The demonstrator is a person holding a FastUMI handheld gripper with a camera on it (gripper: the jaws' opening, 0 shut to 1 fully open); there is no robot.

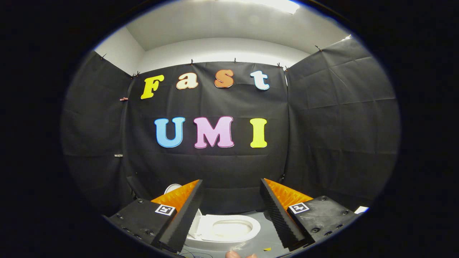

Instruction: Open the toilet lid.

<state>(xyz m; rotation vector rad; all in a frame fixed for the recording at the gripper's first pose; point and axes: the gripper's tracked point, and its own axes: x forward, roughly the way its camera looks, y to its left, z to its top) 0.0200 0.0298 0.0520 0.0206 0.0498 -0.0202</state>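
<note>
White toilet (229, 227) on grey floor (267, 238); gripper (231, 215) jaws black and ribbed, backed orange, apart, holding nothing.

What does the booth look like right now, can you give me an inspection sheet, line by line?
Surface: grey floor around the toilet.
Job's things: white toilet lies between and beyond the claw fingers, seat ring and bowl showing; whether the lid is up, cannot tell.
Clutter: small yellow scrap on the floor.
Grippers: claw open, fingers wide apart, holding nothing.
Cables: thin dark wires by the left finger's base.
Surroundings: black cloth walls, white ceiling above.
</note>
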